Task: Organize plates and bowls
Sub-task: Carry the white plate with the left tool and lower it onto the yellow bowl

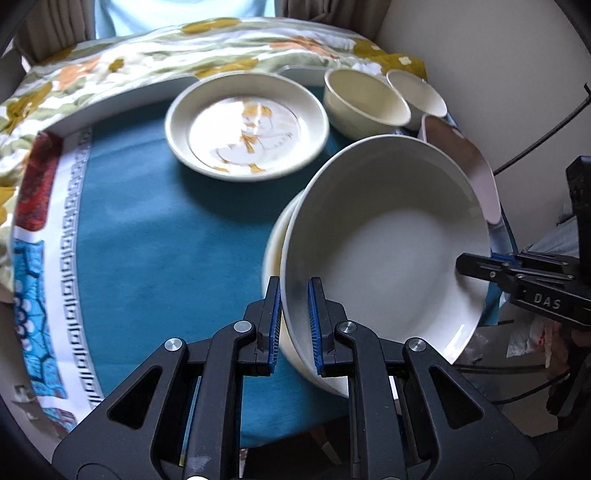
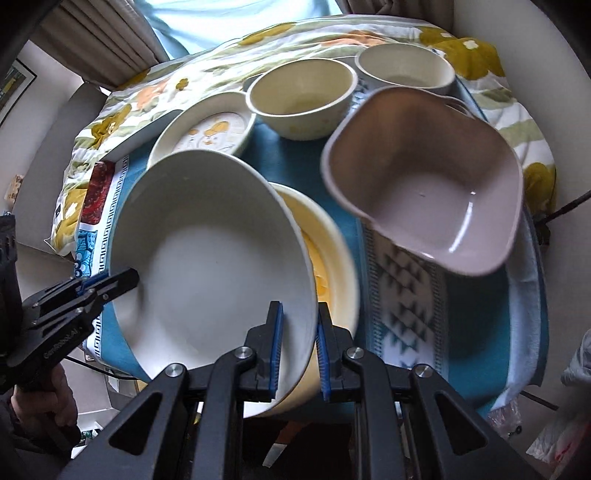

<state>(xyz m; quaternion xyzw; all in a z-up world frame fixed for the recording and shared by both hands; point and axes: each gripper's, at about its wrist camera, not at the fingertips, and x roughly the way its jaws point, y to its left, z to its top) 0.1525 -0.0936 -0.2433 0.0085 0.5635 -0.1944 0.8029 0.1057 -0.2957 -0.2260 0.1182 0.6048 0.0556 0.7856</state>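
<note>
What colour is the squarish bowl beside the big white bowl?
The squarish bowl is a dull pinkish mauve, plain with no pattern; the right wrist view shows it best.

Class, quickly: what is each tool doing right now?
Left tool: closed on the rim of the white bowl.
Right tool: closed on the opposite rim of the same bowl.

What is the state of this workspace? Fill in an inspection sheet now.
Surface: teal cloth with patterned border over the table, floral blanket behind.
Job's things: large white bowl held tilted above a cream bowl; duck-print plate, two small cream bowls, mauve squarish bowl.
Clutter: plastic bags beside the table.
Grippers: left gripper and right gripper each clamp the white bowl's rim, on opposite sides.
Cables: black cable along the wall.
Surroundings: curtains, pale wall.
</note>
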